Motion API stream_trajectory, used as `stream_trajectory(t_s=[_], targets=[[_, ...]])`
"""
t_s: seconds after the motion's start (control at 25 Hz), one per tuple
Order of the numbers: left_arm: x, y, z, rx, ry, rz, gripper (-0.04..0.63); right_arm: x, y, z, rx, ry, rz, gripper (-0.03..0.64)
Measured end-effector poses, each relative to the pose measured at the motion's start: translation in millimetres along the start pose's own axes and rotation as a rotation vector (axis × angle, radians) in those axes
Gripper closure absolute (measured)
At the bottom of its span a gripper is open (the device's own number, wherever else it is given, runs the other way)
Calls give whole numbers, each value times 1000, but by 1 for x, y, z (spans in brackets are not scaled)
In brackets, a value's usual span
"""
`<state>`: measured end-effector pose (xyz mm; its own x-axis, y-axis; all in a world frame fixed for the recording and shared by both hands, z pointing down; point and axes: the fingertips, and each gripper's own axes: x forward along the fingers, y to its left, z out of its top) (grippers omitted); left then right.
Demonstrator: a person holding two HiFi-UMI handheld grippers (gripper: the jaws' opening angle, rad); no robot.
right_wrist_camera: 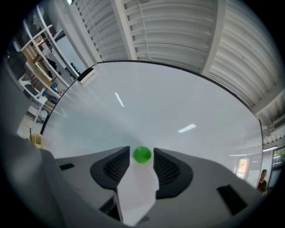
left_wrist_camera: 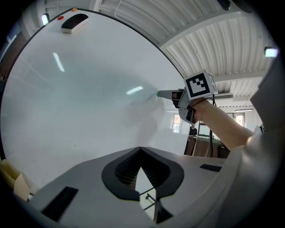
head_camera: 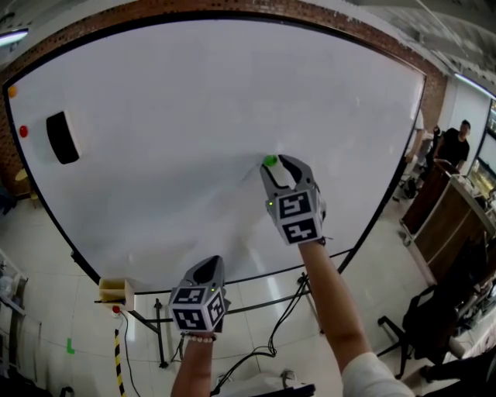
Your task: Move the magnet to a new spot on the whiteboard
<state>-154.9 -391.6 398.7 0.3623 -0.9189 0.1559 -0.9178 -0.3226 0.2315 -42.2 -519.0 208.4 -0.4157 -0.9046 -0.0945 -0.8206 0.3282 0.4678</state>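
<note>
The room is a workshop with a brick wall [head_camera: 232, 6] behind, pale floor tiles [head_camera: 46, 256] below, a ribbed ceiling in the gripper views, and a person [head_camera: 457, 143] standing by desks far to the right. The whiteboard [head_camera: 194, 116] fills most of the head view. It stands upright on a wheeled stand [head_camera: 256, 306] and its face is bare apart from a black eraser [head_camera: 62, 137], a red magnet [head_camera: 23, 131] and an orange magnet [head_camera: 12, 91], all at its far left edge. Free space therefore lies in every direction from the centre. The left gripper [head_camera: 208, 267] hangs low near the board's bottom edge with its jaws together on nothing, well apart from the work. The right gripper [head_camera: 280, 166] is far nearer, reaching level against the board's lower middle. Its jaws stand apart, one to each side of the green magnet [right_wrist_camera: 142, 154]. The magnet sits on the board directly ahead of the claw, right at the jaw tips. The right gripper view shows a thin strip of white board between it and each pad, so it looks bracketed rather than gripped. The magnet is a small round dome with no long axis, so the roll of the wrist should matter little. The move probably turns on closing squarely across it, or on backing straight off the board if this is its new spot.
</note>
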Motion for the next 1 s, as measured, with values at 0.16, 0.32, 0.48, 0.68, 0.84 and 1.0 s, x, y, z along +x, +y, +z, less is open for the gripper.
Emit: stream_trajectory(t_s=[0.16, 0.32, 0.48, 0.68, 0.84, 1.0], targets=[[-1, 2, 2, 3, -4, -2, 600, 5, 1, -1, -18, 12, -3, 445], [-2, 5, 2, 2, -5, -2, 600, 8, 1, -4, -31, 30, -6, 462], [-3, 5, 2, 2, -8, -8, 600, 10, 4, -8, -45, 42, -10, 463], [-4, 3, 1, 3, -8, -12, 600, 9, 2, -8, -54, 48, -14, 483], [-3, 3, 1, 5, -3, -17, 600, 10, 3, -8, -59, 61, -9, 485], [-2, 2, 1, 5, -3, -20, 600, 11, 3, -9, -75, 73, 0, 485]])
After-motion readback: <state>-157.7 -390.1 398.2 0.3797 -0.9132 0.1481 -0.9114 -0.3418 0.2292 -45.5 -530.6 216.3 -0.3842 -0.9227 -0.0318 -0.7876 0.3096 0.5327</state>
